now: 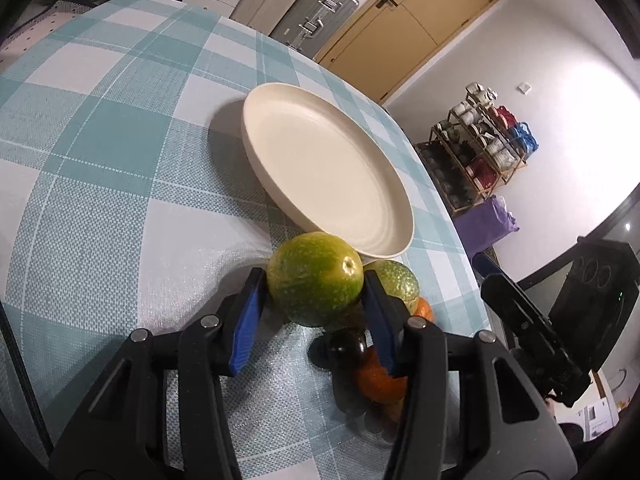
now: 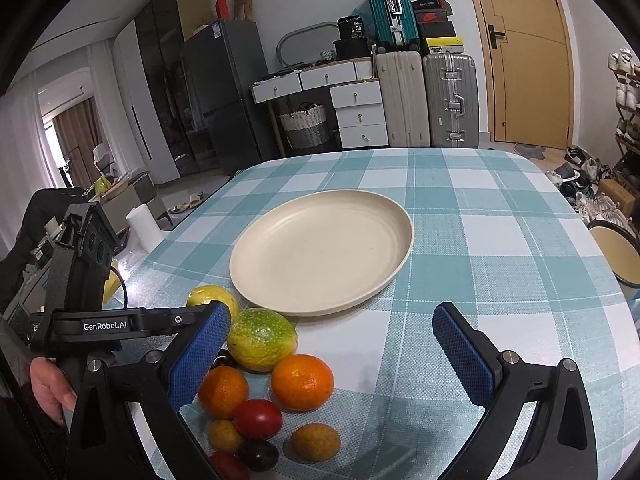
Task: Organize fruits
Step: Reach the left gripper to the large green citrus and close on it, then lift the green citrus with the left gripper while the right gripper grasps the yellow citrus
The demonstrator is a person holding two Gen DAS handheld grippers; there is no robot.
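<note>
The left gripper (image 1: 316, 312) is clamping its half-closed jaws on a green fruit (image 1: 314, 278), needing a lift to the plate (image 1: 396, 240) ahead, while the right gripper (image 2: 332, 356) is hovering wide open, holding nothing.

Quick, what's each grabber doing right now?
Left gripper: closed on the round green-yellow fruit.
Right gripper: open, holding nothing.

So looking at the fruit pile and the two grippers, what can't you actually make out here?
- Left wrist view: oranges and dark fruit mostly hidden behind the left gripper, which clamps a green fruit.
- Right wrist view: that green fruit half hidden behind the right gripper's finger.
- Right wrist view: red fruit cut off by the bottom edge.
</note>
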